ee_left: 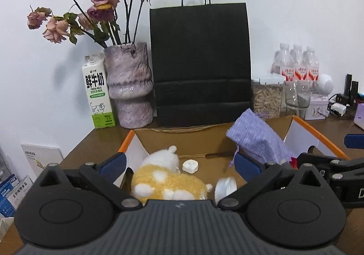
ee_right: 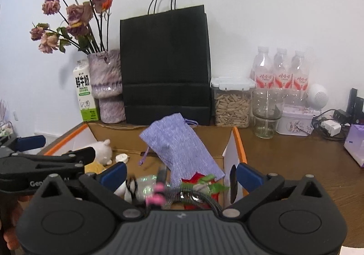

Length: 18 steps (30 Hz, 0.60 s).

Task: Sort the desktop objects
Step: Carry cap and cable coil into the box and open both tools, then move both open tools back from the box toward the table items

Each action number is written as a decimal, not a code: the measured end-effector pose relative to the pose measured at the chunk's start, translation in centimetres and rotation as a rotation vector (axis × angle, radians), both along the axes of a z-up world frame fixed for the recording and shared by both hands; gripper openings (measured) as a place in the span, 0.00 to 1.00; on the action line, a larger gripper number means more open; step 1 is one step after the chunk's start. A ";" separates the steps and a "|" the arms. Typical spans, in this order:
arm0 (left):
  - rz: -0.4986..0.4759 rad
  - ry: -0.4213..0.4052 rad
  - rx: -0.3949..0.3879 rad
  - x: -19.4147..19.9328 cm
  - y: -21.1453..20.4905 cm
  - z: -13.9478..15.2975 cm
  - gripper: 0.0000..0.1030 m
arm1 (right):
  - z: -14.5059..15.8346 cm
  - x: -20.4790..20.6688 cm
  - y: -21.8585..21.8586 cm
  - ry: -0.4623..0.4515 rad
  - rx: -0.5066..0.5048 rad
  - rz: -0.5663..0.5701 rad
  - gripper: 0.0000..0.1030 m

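An open cardboard box point(ee_left: 195, 141) point(ee_right: 127, 129) with orange-edged flaps sits on the brown desk. In it lie a yellow and white plush toy point(ee_left: 163, 177) point(ee_right: 102, 151), a small white piece point(ee_left: 190, 165), a white roll point(ee_left: 226, 187), a purple cloth pouch point(ee_left: 257, 136) point(ee_right: 182, 148), a red and green item point(ee_right: 200, 183) and a pink-beaded hair clip point(ee_right: 157, 195). My left gripper point(ee_left: 179, 164) is open above the plush toy, holding nothing. My right gripper point(ee_right: 180, 173) is open above the pouch and clutter, holding nothing. Each gripper shows at the edge of the other's view.
Behind the box stand a black paper bag point(ee_left: 201, 66) point(ee_right: 166, 66), a purple vase of dried roses point(ee_left: 129, 86), a milk carton point(ee_left: 96, 95), a seed jar point(ee_right: 232, 102), a glass jar point(ee_right: 266, 113), water bottles point(ee_right: 279, 70), a tin point(ee_right: 295, 123) and chargers point(ee_right: 329, 127).
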<state>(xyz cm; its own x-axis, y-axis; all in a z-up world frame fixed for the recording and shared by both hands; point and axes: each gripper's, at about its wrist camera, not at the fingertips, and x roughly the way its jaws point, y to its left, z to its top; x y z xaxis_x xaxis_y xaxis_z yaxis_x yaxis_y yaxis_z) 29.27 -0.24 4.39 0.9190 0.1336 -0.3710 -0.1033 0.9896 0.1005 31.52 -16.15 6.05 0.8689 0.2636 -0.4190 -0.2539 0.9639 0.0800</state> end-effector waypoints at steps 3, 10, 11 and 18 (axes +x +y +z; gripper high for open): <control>0.003 -0.003 0.002 -0.1 0.0 0.1 1.00 | 0.3 -0.2 -0.1 -0.006 0.007 0.001 1.00; 0.007 0.000 -0.002 -0.1 0.1 0.1 1.00 | 0.4 -0.3 0.0 -0.004 0.003 0.004 1.00; 0.007 0.000 -0.002 -0.1 0.1 0.1 1.00 | 0.4 -0.3 0.0 -0.005 0.003 0.004 1.00; 0.009 -0.003 -0.003 -0.2 0.2 0.1 1.00 | 0.4 -0.3 0.0 -0.003 0.001 0.009 1.00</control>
